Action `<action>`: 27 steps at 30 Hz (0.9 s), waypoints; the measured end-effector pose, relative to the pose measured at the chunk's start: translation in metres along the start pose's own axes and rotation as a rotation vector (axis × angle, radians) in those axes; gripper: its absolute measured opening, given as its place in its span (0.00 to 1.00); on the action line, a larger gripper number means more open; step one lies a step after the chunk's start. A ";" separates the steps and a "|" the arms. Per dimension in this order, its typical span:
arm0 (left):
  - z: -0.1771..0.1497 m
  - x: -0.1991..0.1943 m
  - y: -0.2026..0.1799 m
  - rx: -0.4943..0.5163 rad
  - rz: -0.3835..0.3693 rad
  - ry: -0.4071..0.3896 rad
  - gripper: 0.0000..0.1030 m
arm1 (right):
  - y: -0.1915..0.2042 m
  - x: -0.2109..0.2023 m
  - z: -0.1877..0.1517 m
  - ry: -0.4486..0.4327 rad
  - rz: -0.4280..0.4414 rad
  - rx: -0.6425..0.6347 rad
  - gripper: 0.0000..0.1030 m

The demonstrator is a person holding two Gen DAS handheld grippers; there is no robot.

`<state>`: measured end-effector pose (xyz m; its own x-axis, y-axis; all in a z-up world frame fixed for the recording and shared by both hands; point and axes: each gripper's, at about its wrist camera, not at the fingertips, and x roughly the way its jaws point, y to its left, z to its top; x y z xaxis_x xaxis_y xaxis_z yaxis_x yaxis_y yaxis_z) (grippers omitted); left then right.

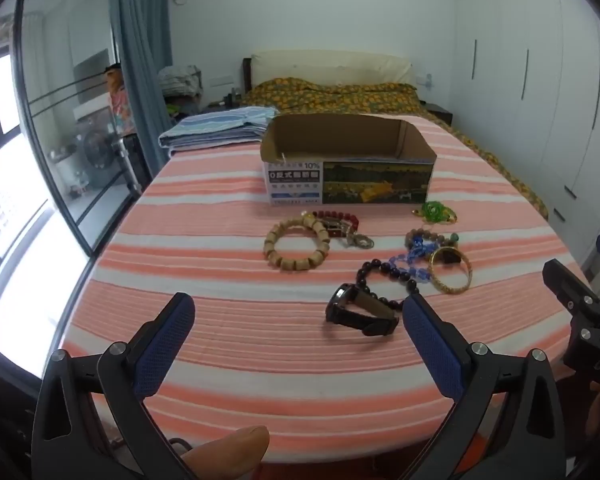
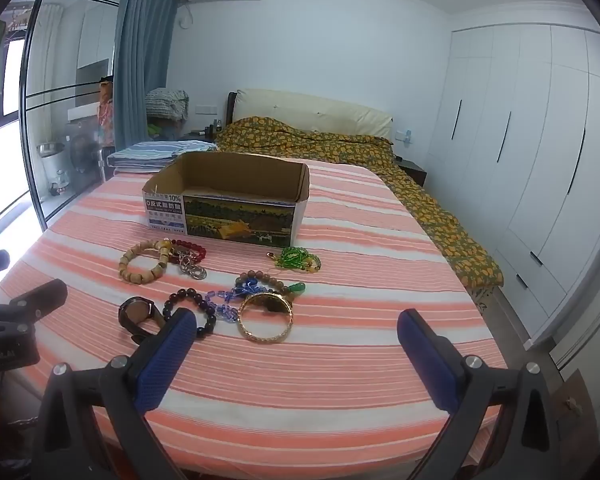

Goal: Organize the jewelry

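Both the left hand-held gripper (image 1: 299, 309) and right hand-held gripper (image 2: 297, 325) are held spread wide, empty, above the striped bed (image 2: 340, 360). Jewelry (image 2: 204, 288) is scattered near an open cardboard box (image 2: 226, 200) standing farther back; folded bedding (image 2: 156, 154) is stacked far left.

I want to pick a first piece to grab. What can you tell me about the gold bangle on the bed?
The gold bangle is a rigid closed hoop, shiny and metal-looking, with a textured or patterned outer band. It lies flat on the striped sheet, nearest the right gripper, whose jaws stand wide apart, short of it. A small dark object sits at its far rim, and the blue beaded strand lies against its left side. Nothing grips it.
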<state>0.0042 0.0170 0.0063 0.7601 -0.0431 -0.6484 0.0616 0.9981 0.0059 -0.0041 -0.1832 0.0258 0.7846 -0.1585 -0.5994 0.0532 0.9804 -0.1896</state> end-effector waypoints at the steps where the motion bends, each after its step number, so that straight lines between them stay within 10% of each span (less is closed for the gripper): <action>1: -0.001 -0.001 -0.004 0.003 0.004 -0.002 1.00 | 0.000 0.000 0.000 -0.002 0.000 0.000 0.99; 27: -0.008 0.006 -0.010 0.004 -0.001 0.020 1.00 | -0.005 -0.001 -0.001 0.002 0.007 0.020 0.99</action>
<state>0.0034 0.0076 -0.0035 0.7468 -0.0428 -0.6636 0.0648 0.9979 0.0085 -0.0054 -0.1876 0.0267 0.7840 -0.1522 -0.6019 0.0604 0.9836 -0.1700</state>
